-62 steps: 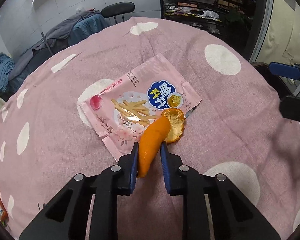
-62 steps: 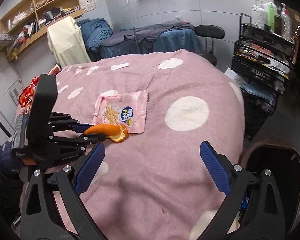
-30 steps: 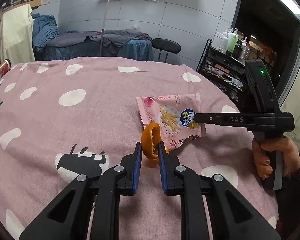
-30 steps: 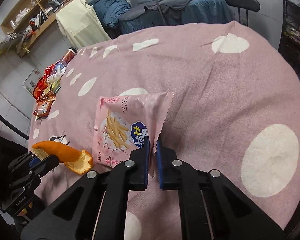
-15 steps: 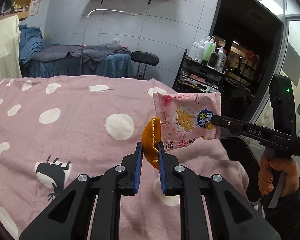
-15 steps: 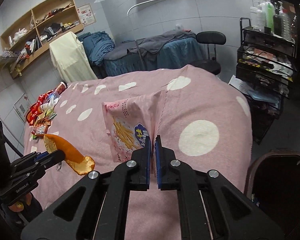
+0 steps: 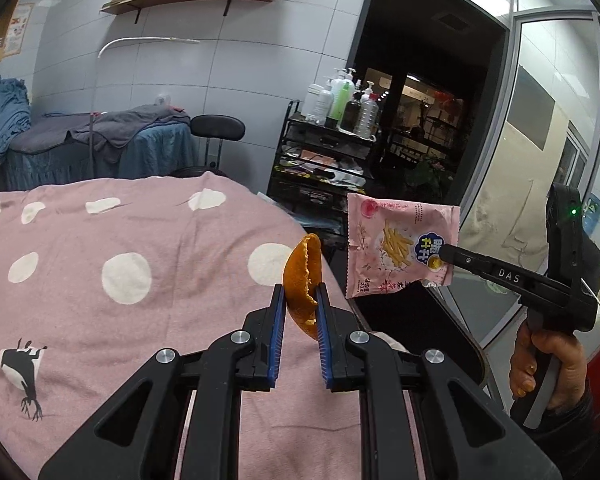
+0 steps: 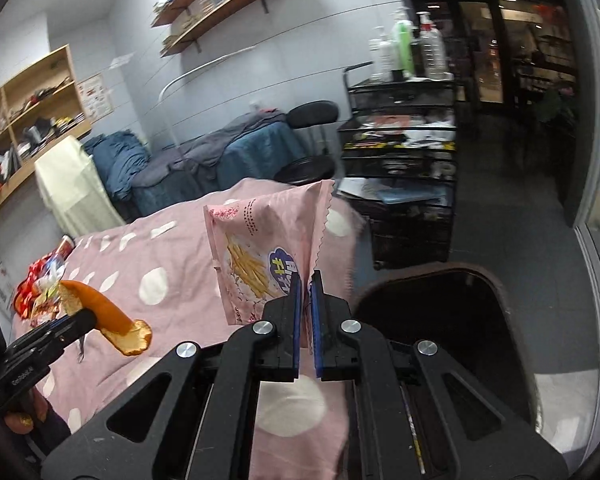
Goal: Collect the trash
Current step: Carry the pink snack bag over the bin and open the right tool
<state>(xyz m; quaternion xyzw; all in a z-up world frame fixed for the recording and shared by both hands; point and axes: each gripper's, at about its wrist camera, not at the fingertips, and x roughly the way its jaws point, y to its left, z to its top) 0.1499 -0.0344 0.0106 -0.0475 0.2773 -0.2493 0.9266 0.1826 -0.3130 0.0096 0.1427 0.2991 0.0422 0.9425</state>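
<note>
My left gripper is shut on an orange peel and holds it in the air above the right edge of the pink spotted table. My right gripper is shut on a pink snack wrapper, which hangs lifted off the table. In the left wrist view the wrapper hangs past the table's edge, to the right of the peel. In the right wrist view the peel shows at the left. A dark trash bin stands open on the floor by the table, just right of the wrapper.
A black wire cart with bottles stands beyond the bin. A black stool and a bed with blue covers are behind the table. Several snack packets lie at the table's far left end.
Both grippers have lifted their loads off the table and carried them to the right. The wrapper now hangs past the table's edge near the bin; the peel is at the edge.
</note>
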